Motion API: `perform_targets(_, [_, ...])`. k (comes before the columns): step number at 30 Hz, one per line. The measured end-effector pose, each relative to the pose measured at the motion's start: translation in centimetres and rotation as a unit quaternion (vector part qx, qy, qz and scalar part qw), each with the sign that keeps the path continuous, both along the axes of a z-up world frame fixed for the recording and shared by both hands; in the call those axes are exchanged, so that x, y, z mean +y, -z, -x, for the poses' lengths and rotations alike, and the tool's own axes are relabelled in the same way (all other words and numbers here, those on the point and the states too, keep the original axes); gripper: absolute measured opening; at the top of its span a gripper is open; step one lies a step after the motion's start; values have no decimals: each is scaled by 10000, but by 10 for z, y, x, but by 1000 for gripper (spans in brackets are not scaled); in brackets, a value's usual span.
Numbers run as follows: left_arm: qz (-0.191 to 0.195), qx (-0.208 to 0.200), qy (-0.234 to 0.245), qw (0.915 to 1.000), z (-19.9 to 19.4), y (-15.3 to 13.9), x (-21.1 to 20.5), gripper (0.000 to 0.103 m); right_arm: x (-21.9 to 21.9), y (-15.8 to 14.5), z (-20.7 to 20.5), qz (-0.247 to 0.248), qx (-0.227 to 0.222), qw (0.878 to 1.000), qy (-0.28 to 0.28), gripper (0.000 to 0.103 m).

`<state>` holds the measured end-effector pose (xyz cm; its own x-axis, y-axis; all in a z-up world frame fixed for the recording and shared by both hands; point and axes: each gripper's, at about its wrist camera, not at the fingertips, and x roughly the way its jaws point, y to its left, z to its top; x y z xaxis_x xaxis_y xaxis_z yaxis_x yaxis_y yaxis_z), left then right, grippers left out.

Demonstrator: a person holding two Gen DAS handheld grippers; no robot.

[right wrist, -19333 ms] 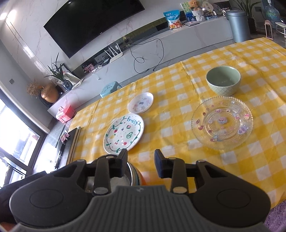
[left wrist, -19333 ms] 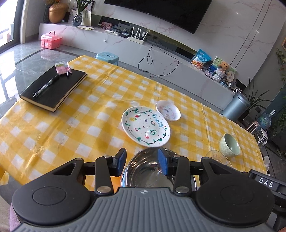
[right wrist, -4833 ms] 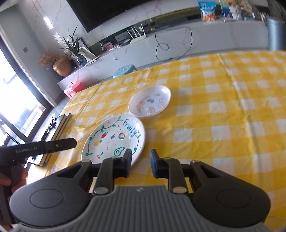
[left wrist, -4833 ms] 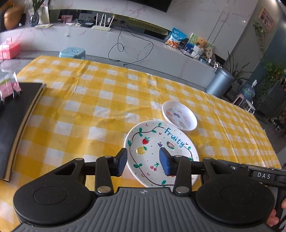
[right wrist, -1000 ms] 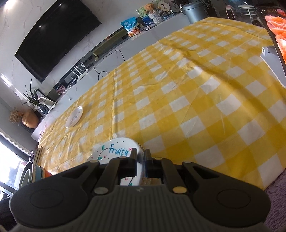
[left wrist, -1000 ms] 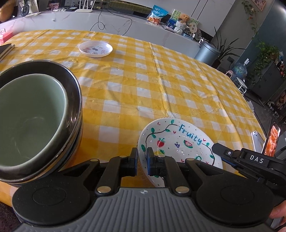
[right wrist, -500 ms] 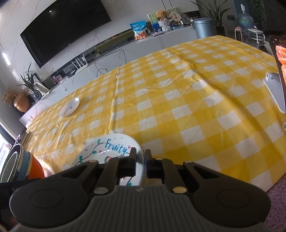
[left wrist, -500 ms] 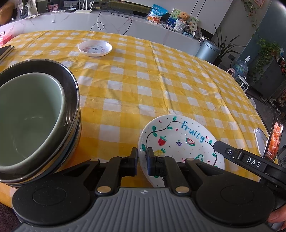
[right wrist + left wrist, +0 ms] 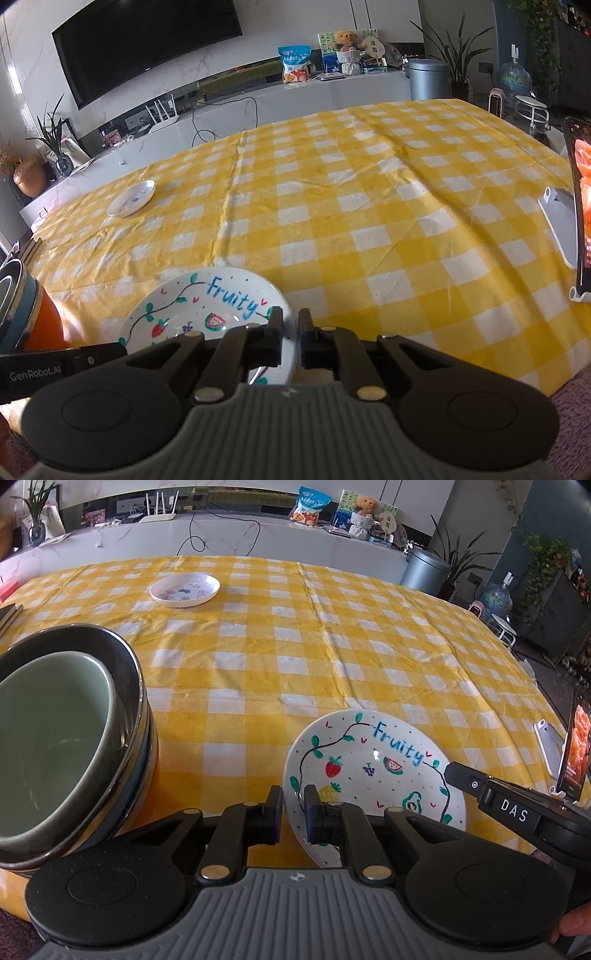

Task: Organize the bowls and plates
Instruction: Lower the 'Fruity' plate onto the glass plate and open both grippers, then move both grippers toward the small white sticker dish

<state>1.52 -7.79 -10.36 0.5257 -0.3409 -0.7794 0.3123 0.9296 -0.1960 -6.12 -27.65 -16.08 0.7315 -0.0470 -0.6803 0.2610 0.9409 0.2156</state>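
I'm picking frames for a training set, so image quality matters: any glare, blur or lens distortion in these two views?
Left wrist view: sharp; a small glare spot on the Fruity plate, reflections inside the green bowl, and the fisheye bends the tablecloth checks. Right wrist view: the plate is sharp, bright sheen washes the cloth, and the phone screen at the right edge is stretched.
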Motion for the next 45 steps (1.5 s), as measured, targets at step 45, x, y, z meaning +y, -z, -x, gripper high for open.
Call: perform_targets(45, [-714,-28,500,9962,-215,-74,76,41,91,-46,-215,-508,459,9925,-1013,37])
